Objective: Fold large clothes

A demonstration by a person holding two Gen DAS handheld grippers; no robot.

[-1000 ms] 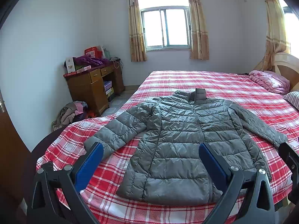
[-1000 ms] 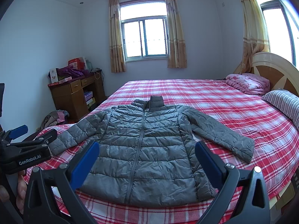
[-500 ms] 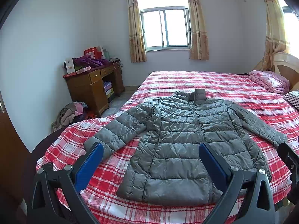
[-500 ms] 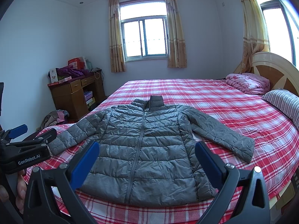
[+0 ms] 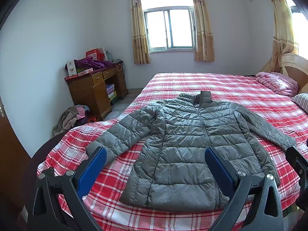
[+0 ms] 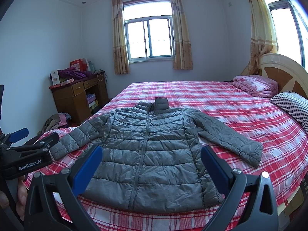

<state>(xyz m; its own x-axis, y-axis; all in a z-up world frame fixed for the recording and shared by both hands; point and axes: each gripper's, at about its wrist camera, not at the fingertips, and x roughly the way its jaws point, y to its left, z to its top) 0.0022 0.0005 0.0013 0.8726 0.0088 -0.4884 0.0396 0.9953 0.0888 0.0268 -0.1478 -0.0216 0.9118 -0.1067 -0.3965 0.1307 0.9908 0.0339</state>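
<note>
A grey quilted puffer jacket (image 5: pixel 184 146) (image 6: pixel 146 150) lies flat and zipped on the red plaid bed (image 5: pixel 221 84) (image 6: pixel 221 100), collar toward the window, both sleeves spread out to the sides. My left gripper (image 5: pixel 154 154) hovers open in front of the jacket's hem, blue pads wide apart, holding nothing. My right gripper (image 6: pixel 151 152) is likewise open before the hem, empty. In the right wrist view the left gripper (image 6: pixel 25 138) also shows at the left edge, held by a hand (image 6: pixel 19 194).
A wooden desk (image 5: pixel 92 90) piled with boxes and purple clothes stands by the left wall, a clothes heap (image 5: pixel 71 115) on the floor beside it. A pink folded quilt (image 6: pixel 256 85) and striped pillow (image 6: pixel 290 105) lie by the headboard (image 6: pixel 283 71).
</note>
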